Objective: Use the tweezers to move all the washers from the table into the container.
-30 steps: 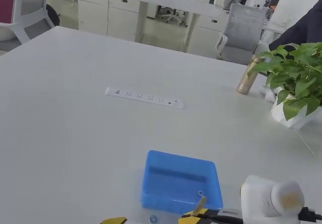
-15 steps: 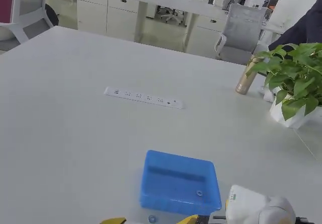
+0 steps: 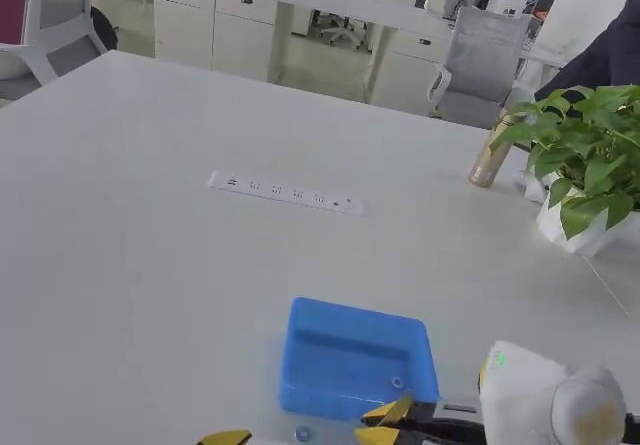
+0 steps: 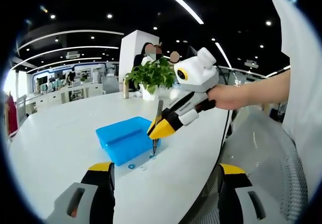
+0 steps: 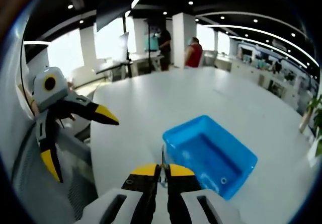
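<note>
Pinching tweezers in the right gripper, tips angled down at loose washers beside the blue container, apparently for pickup; left gripper spread wide, idle.

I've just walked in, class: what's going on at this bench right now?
A person's hand holds the right claw, shut on the tweezers, whose tips point down by washers lying on the table beside the blue container. One washer already lies inside it. The left claw is open, holding nothing.
</note>
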The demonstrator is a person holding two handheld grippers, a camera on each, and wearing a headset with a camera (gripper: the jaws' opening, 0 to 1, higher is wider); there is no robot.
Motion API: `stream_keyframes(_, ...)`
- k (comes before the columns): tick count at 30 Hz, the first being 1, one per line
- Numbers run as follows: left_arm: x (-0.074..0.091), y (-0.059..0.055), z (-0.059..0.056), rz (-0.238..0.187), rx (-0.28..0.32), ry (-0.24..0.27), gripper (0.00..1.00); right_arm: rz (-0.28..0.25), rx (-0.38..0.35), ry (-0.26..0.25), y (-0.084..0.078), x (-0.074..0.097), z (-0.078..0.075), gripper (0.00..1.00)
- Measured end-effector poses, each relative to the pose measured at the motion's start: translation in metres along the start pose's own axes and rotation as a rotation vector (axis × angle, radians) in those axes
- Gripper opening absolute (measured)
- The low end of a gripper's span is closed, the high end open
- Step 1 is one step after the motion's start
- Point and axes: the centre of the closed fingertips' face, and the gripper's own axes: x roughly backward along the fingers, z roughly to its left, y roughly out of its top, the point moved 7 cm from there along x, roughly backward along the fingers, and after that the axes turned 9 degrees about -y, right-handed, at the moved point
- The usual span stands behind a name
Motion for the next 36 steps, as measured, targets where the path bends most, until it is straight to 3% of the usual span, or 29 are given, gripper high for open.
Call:
stream_keyframes(7,0.000,0.000,0.000,-0.002,0.001,0.000,0.85,-0.062,-0.040,-0.019,0.023,0.011,-0.010,0.03)
stream_keyframes(10,0.000,0.000,0.000,-0.004,0.002,-0.001,0.85,-0.122,-0.140,-0.049,0.032,0.012,-0.023,0.03)
stream_keyframes(14,-0.001,0.000,-0.002,0.000,-0.002,-0.015,0.85,-0.151,-0.288,-0.101,0.034,0.007,-0.047,0.03)
stream_keyframes(17,-0.001,0.000,-0.002,0.005,-0.005,-0.020,0.85,-0.092,-0.311,-0.138,0.025,-0.002,-0.064,0.03)
stream_keyframes(22,-0.001,0.000,-0.002,0.002,0.000,-0.018,0.85,-0.031,-0.357,-0.157,0.016,-0.019,-0.080,0.03)
stream_keyframes(25,-0.001,0.000,-0.002,0.006,-0.001,-0.019,0.85,-0.001,-0.337,-0.157,0.012,-0.028,-0.088,0.03)
stream_keyframes(32,0.000,-0.001,-0.001,0.005,-0.002,-0.012,0.83,0.073,-0.320,-0.155,0.001,-0.045,-0.093,0.03)
stream_keyframes(36,-0.001,-0.002,-0.001,0.009,-0.001,-0.015,0.83,0.084,-0.319,-0.156,-0.002,-0.047,-0.093,0.03)
